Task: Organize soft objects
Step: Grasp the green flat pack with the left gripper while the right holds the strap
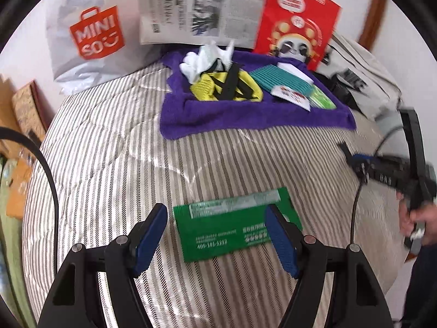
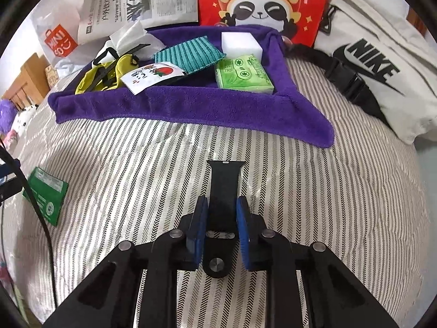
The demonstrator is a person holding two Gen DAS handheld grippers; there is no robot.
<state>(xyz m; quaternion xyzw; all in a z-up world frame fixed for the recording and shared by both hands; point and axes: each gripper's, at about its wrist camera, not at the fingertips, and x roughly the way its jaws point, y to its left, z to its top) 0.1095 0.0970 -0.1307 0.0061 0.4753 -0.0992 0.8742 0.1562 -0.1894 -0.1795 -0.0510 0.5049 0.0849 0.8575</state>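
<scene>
A green flat packet [image 1: 226,232] lies on the striped bedcover [image 1: 109,150]. My left gripper [image 1: 215,210] hangs open over it, one finger on each side, pads clear of it. In the right wrist view a black watch strap [image 2: 224,180] lies lengthwise on the cover, and my right gripper [image 2: 221,201] is shut on its near half. Behind it the purple towel [image 2: 191,106] holds a yellow item with black straps [image 2: 109,73], a teal cloth [image 2: 188,54], a white sponge [image 2: 240,42], a green tissue pack [image 2: 243,72] and white tissue [image 2: 136,37].
Along the back stand a Miniso bag [image 1: 87,35], a newspaper [image 1: 196,8] and a red panda bag [image 1: 297,22]. A white Nike bag [image 2: 368,63] with a black buckle strap lies at the right. A black cable [image 1: 52,180] curves at the left; a hand [image 1: 418,218] shows at the right edge.
</scene>
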